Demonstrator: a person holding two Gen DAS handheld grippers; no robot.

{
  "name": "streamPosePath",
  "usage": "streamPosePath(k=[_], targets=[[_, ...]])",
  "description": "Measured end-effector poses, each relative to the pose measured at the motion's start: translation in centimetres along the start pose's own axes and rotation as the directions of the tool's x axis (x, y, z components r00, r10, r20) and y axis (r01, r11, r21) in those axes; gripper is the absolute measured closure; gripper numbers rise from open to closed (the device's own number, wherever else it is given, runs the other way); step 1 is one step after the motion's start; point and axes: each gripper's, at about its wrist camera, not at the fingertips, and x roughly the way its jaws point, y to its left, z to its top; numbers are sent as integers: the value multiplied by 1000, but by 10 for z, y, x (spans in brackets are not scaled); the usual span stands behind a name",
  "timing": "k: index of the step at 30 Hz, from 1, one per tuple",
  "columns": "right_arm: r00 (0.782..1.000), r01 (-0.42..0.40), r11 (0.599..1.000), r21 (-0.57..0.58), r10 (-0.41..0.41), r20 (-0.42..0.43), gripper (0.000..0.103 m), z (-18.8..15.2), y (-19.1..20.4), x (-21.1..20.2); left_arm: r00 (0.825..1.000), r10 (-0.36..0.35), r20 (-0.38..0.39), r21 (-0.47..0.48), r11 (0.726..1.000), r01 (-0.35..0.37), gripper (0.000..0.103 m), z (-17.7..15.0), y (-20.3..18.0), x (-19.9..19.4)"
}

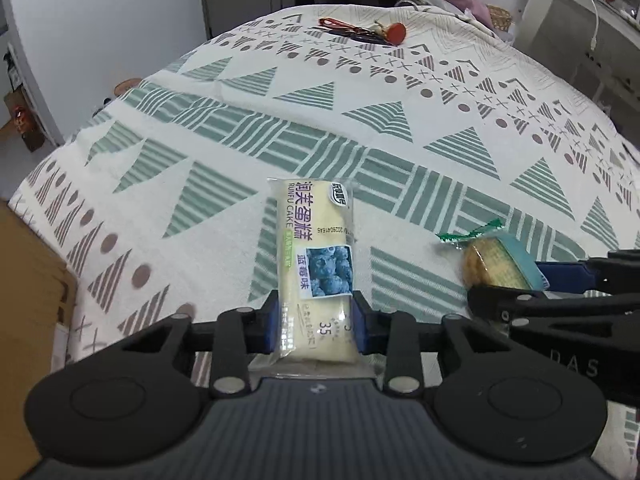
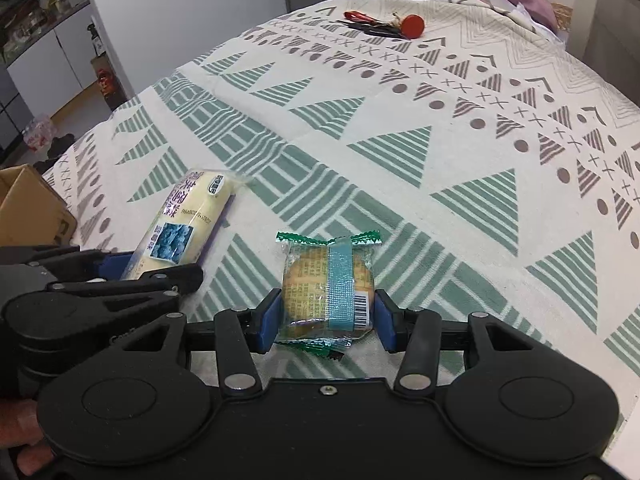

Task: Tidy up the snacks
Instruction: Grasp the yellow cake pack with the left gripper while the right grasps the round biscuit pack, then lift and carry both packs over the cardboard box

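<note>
The left gripper [image 1: 316, 322] is clamped on the near end of a cake pack [image 1: 314, 256], its blue pads pressing both sides; the pack points away over the patterned cloth [image 1: 240, 128]. The right gripper [image 2: 326, 318] holds a biscuit pack [image 2: 328, 292] between its pads, just right of the cake pack. A cardboard box [image 2: 28, 208] sits at the left edge. A red object [image 2: 412, 26] lies far back on the cloth.
</note>
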Motion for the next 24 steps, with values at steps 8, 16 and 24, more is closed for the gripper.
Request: streamPosePath(k=[8,16,24], targets=[[1000,-24,999,26,23,16,57,-2,14,-16,1000,-18,14,-99,995,19,72,-7,29,-34],[994,-71,997,22,69,85,57,9,30,-52,1000,7,28,-217,976,-1,73,-24,60,-90],[981,-121,993,11,117,154,57,18,65,-97,993,57,108,-305,952,-21,73,-21,102,-158]])
